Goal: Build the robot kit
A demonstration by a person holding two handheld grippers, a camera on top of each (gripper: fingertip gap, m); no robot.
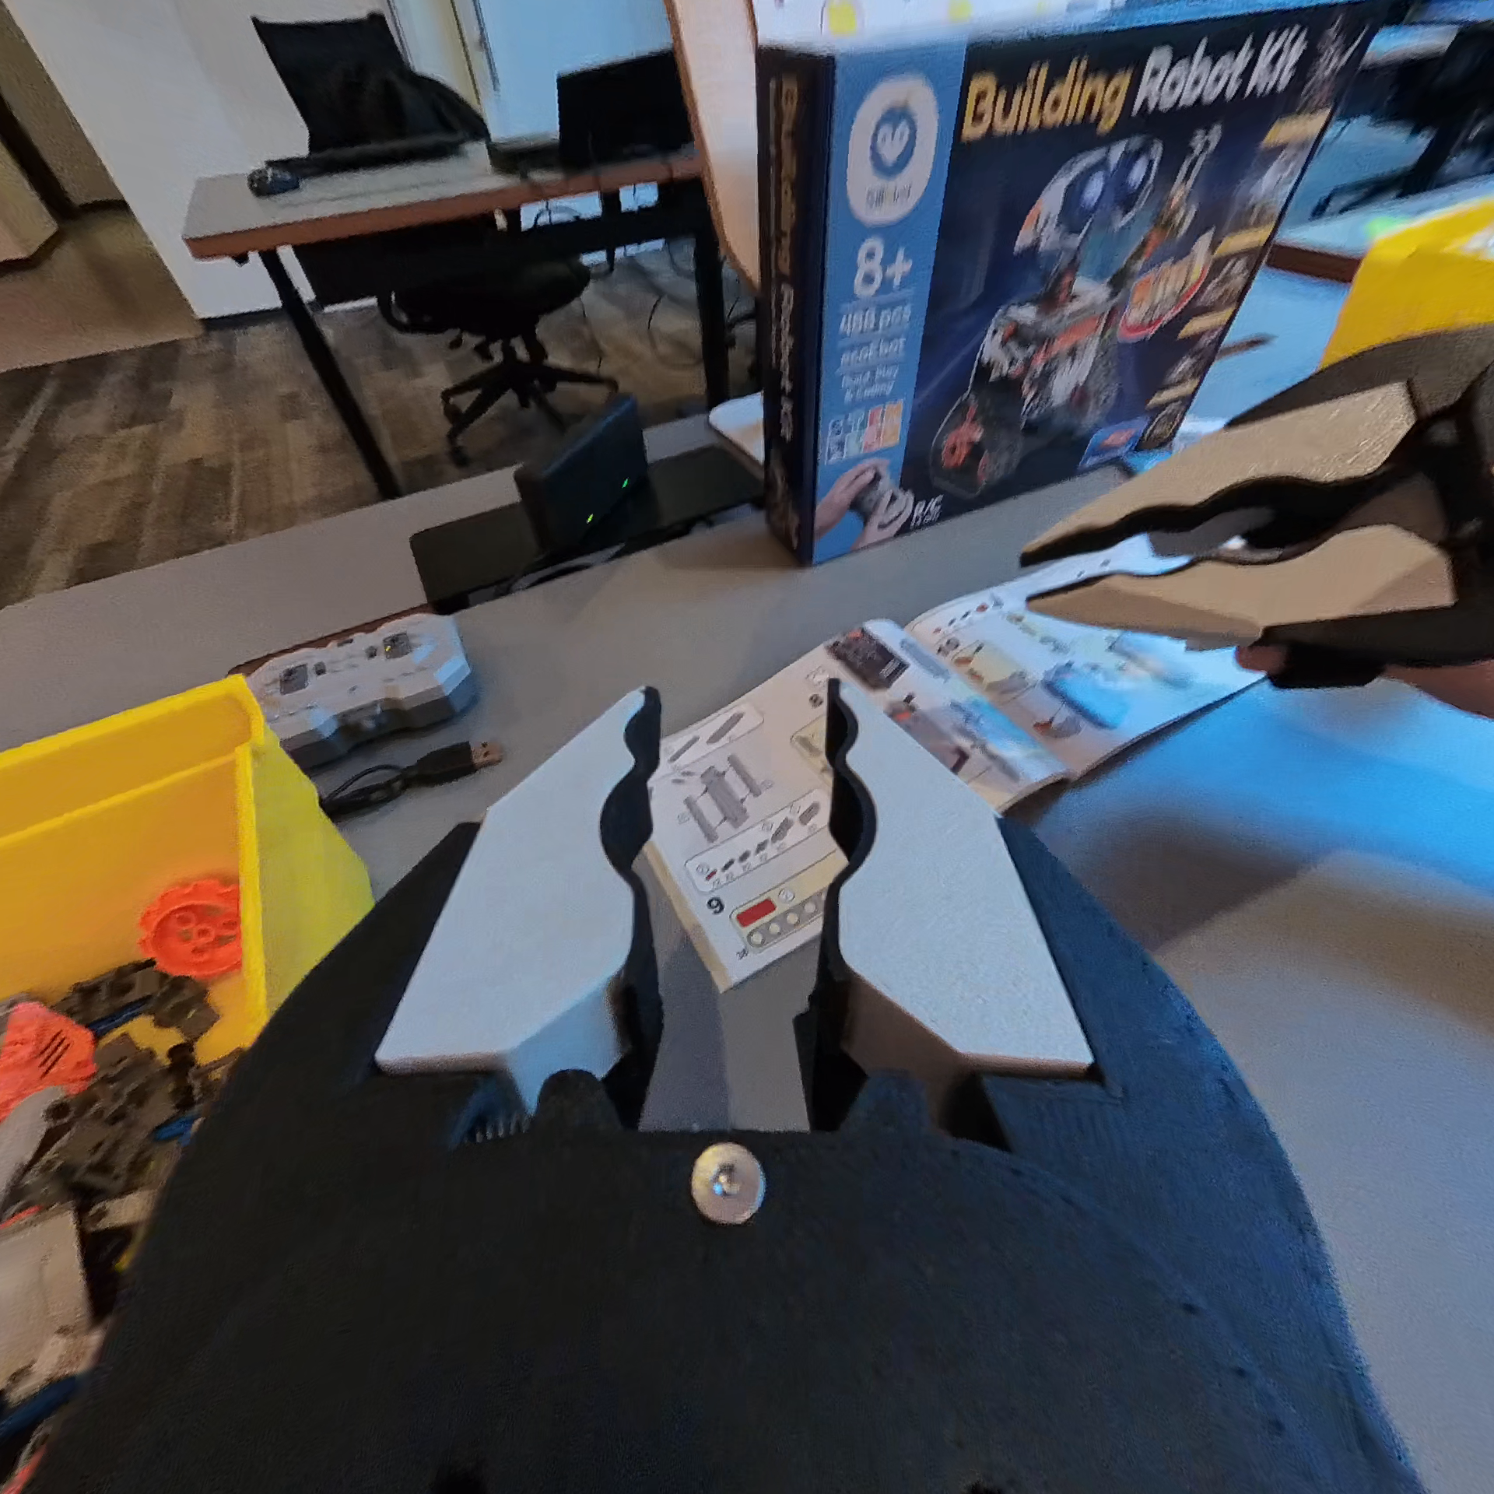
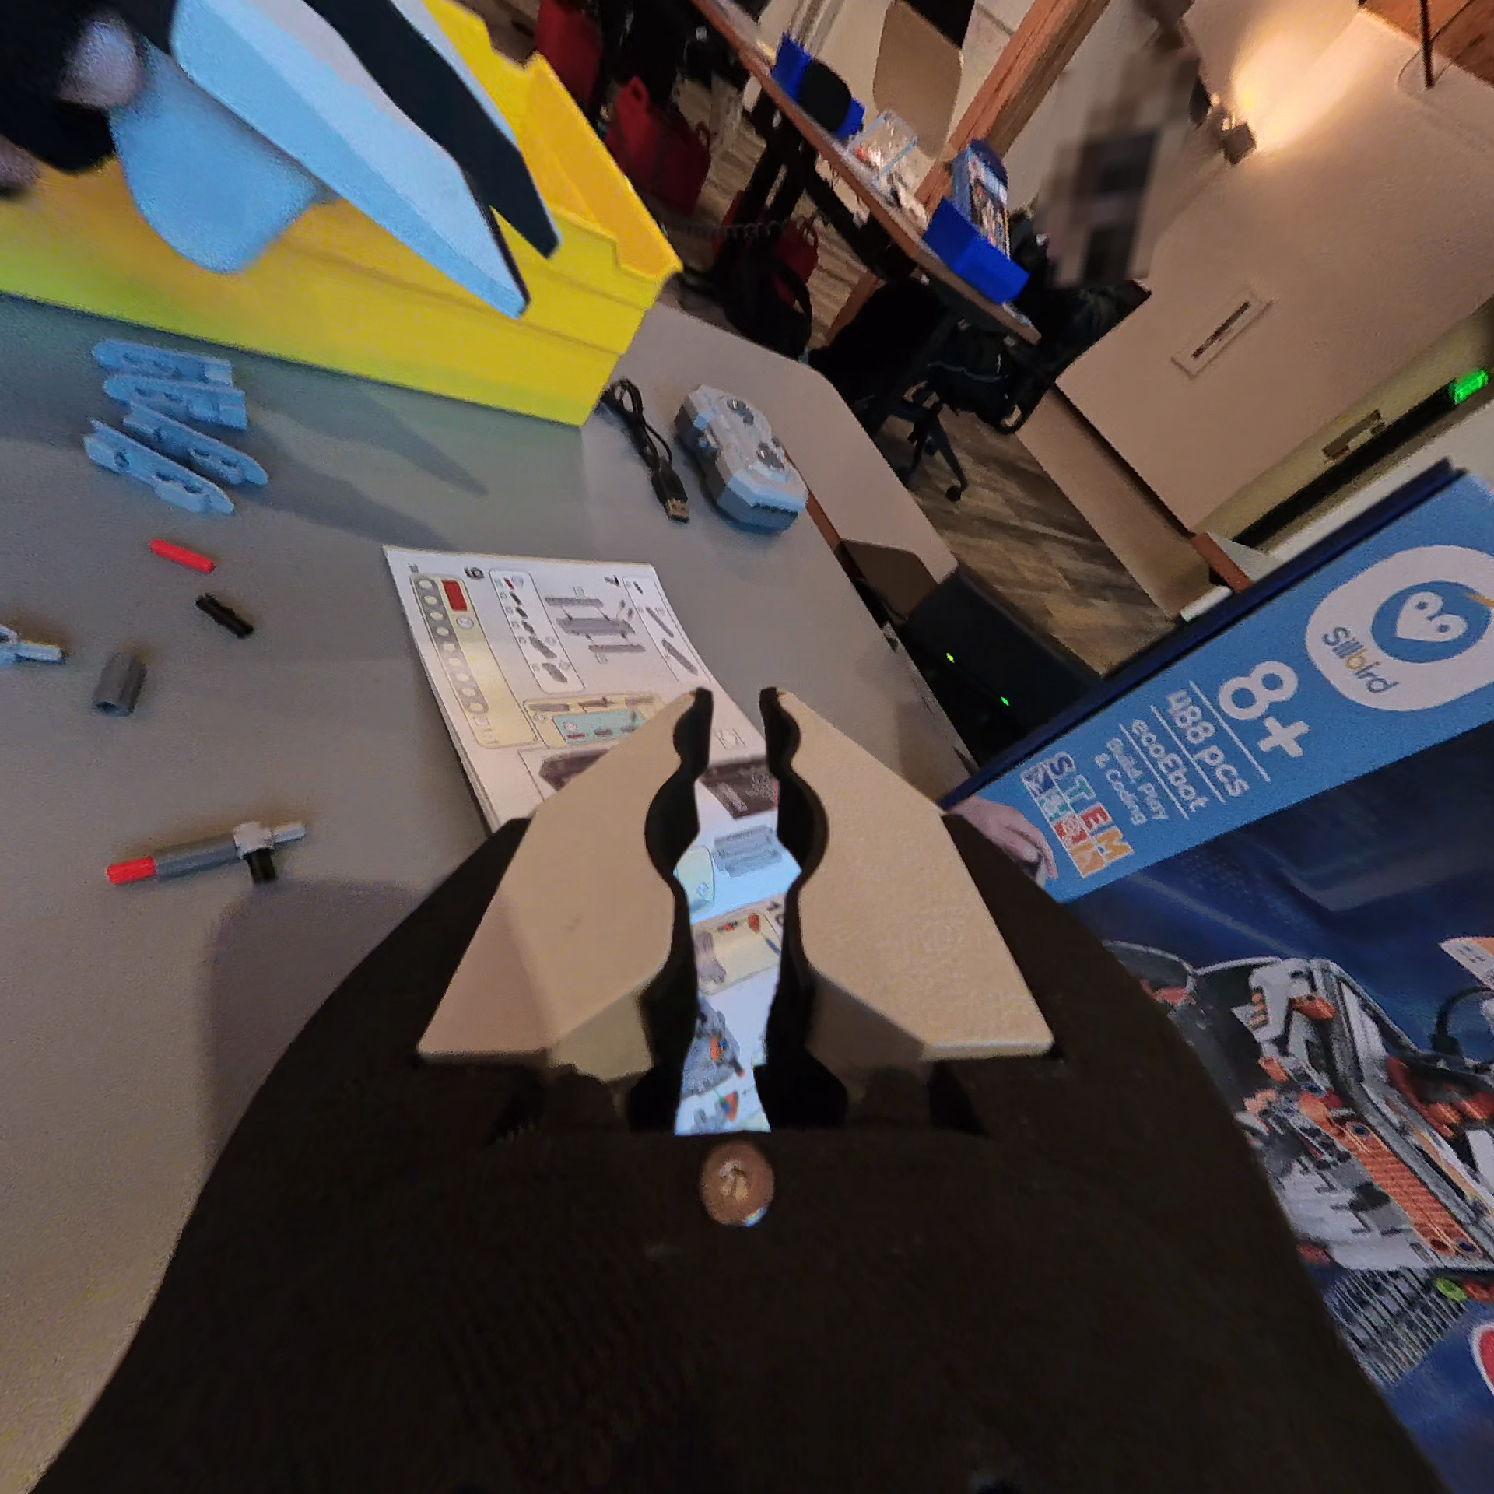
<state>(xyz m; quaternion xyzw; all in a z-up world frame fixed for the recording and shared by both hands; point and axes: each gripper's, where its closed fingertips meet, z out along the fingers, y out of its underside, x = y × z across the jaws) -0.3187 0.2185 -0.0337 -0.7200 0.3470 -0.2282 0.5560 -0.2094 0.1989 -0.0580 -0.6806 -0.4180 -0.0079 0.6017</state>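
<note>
Two hand-held grippers hang over a grey tabletop point(image 2: 339, 501), both empty. The left gripper point(image 1: 740, 711) has its jaws spread wide above the near page of an open, stapled paper instruction booklet point(image 1: 752, 816); the right gripper point(image 2: 736, 703), jaws parted by a narrow gap and pinching nothing, hovers over the booklet's far page. The booklet lies flat in front of a tall blue cardboard kit box point(image 1: 1043, 275). It looks light, thin and floppy, likely best taken at a free page edge. A yellow plastic parts bin point(image 1: 162, 808), a grey remote controller point(image 2: 740, 453), a black USB cable point(image 2: 651, 449) and loose small building pieces point(image 2: 174, 428) sit nearby.
</note>
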